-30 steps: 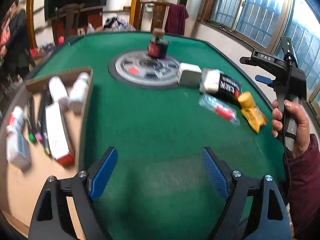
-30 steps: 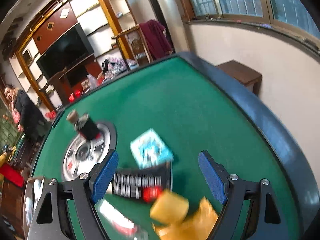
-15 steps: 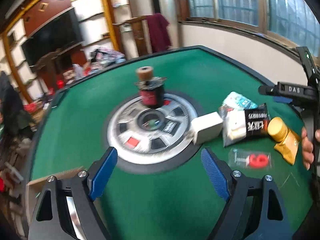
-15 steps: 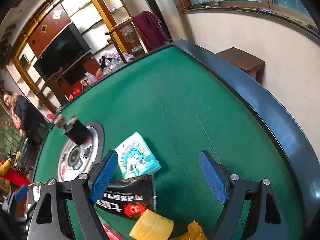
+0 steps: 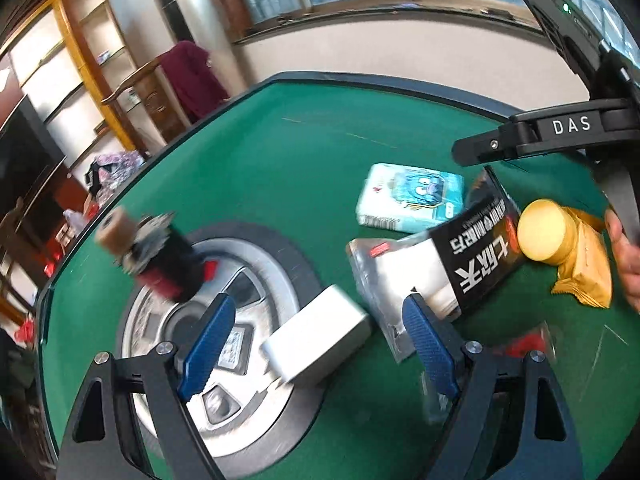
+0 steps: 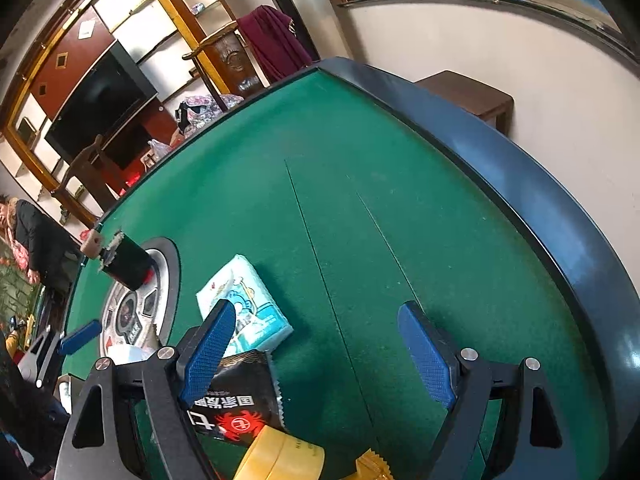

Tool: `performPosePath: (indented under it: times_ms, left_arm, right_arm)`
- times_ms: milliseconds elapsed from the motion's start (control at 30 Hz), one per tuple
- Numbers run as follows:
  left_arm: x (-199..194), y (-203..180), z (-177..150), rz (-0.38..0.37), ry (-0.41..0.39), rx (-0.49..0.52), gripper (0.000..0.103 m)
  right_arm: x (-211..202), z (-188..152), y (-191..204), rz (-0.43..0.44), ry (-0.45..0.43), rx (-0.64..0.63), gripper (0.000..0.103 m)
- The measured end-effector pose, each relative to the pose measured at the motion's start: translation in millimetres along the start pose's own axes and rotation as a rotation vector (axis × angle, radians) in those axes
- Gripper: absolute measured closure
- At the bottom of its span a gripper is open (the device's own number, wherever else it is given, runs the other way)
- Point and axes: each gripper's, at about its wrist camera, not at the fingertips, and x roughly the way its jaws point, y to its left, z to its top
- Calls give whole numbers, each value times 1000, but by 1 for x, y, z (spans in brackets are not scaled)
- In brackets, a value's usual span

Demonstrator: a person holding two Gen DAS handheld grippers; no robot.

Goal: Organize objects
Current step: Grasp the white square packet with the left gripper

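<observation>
My left gripper is open, its blue pads on either side of a white box that lies at the edge of the round silver centre plate. Right of it lie a black snack packet, a blue tissue pack, a yellow roll of tape and a golden wrapper. My right gripper is open and empty above the green felt; the tissue pack and black packet lie by its left finger.
A dark red-and-black jar with a cork top stands on the centre plate. A clear bag with a red item lies blurred at right. The table's dark raised rim curves along the right. Shelves, a TV and a person stand beyond.
My left gripper has moved forward and right, from the cardboard tray toward the centre plate, and now straddles the white box. My right gripper has shifted a little; the packets sit lower in its view.
</observation>
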Motion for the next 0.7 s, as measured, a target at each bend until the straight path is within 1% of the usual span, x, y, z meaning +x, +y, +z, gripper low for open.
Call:
performPosePath:
  times_ms: [33,100,133,333,367,400,433,467,600,667,700]
  left_arm:
    - [3,0,1,-10,8,-13,19]
    - [7,5,2,-30,42,-49,41]
    - [8,6,1,-9,65,-55,50]
    - [-7,1,-13,1,75,-82,52]
    - [-13,0,-17,3,70,-89,64]
    - [-19,-1,-19,1,63,-100,73]
    - [-25,-2,-20,4,64,-120,77]
    - [-35,-1,-23,10,60,-147,79]
    - [-67,-3,-39,20,38,-185,79]
    - [-85,-6,-51,-2,33,-221,80]
    - [-92,-8,-56,-5,29,-235,83]
  right_arm:
    - [1,0,0,-3,5,0,16]
    - [2,-1,-2,-3,9,3,16]
    - [2,-1,-3,-3,7,6,16]
    - [3,0,0,-6,2,0,16]
    - [3,-1,0,-5,2,-2,16]
    - [2,-1,0,-3,0,-7,16]
    - [1,-1,1,1,-6,-12,16]
    - [1,0,3,7,-12,-16,16]
    - [-5,0,11,46,-44,-48,16]
    - [-6,-1,16,83,-55,-68,16]
    - [-6,-2,19,112,-54,-78,16]
